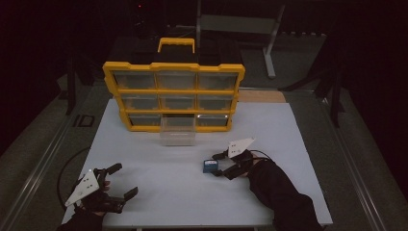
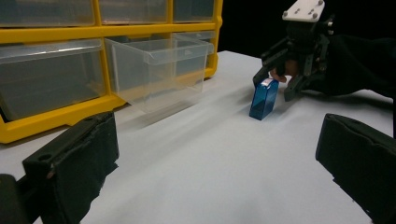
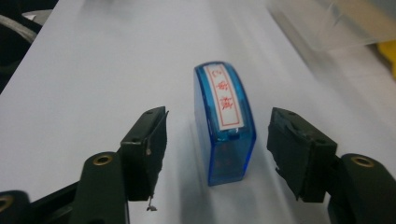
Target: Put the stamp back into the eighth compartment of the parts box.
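At the near left corner of the smooth white table (image 1: 159,192) the left gripper (image 1: 119,182) rests with jaws spread wide, nothing between them. Behind stands a yellow-framed organizer (image 1: 173,91) of clear plastic drawers (one clear drawer (image 1: 178,130) pulled out). Right of centre, a glossy blue translucent stamp (image 3: 227,121) stands upright between the right gripper's (image 1: 220,163) parted jaws, untouched. The room is dark.

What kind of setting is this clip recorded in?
Probably a dim lab or workshop set up for recording: a white table carries a yellow drawer organiser and a small blue stamp, with dark metal stands behind.
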`<state>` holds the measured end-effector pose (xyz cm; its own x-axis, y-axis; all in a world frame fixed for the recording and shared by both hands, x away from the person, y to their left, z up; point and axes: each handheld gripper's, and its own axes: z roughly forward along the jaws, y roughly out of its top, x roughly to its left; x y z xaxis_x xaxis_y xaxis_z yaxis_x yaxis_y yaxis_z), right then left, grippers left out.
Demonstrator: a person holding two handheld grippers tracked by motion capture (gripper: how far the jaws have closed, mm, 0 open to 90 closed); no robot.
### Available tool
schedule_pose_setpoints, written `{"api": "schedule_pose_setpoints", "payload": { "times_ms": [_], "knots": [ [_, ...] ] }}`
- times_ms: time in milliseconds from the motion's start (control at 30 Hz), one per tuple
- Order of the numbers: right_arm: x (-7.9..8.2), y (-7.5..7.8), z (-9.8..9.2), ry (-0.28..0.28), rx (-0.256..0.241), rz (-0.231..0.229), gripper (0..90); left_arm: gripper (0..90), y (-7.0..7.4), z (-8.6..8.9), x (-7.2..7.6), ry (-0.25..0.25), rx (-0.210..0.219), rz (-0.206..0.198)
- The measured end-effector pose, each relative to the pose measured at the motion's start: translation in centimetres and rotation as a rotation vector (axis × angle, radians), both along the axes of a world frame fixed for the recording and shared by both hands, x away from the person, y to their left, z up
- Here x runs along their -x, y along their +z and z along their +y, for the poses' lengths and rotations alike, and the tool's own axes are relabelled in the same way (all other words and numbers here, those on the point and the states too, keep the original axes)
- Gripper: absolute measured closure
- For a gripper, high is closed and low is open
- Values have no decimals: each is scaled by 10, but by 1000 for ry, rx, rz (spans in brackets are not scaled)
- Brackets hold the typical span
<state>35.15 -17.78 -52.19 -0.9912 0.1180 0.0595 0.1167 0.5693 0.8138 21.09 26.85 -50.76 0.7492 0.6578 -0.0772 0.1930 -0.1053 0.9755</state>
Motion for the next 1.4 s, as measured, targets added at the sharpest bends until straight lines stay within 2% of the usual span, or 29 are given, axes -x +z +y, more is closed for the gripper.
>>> {"api": "schedule_pose_setpoints", "payload": {
  "times_ms": [400, 500, 600, 900, 967, 1133, 1400],
  "knots": [
    [-4, -11, 4, 33, 35, -7, 434, 1, 0, 0, 0, -1, -9, 3],
    [-5, -13, 6, 45, 51, -7, 466, 1, 0, -1, 0, -6, -20, 3],
    [-4, -13, 7, 32, 62, -28, 541, 1, -1, -1, 0, -5, -16, 5],
    [-3, -15, 10, 44, 100, -40, 630, 1, -1, -1, 0, -5, -15, 7],
    [-3, -15, 10, 47, 100, -50, 680, 1, -1, -1, 0, -5, -13, 7],
    [-1, -13, 9, 40, 111, -61, 689, 1, -1, -1, -1, -7, -14, 9],
    [5, -8, 4, -5, 140, -46, 691, 1, -1, -1, -1, -5, -13, 10]
  ]
}}
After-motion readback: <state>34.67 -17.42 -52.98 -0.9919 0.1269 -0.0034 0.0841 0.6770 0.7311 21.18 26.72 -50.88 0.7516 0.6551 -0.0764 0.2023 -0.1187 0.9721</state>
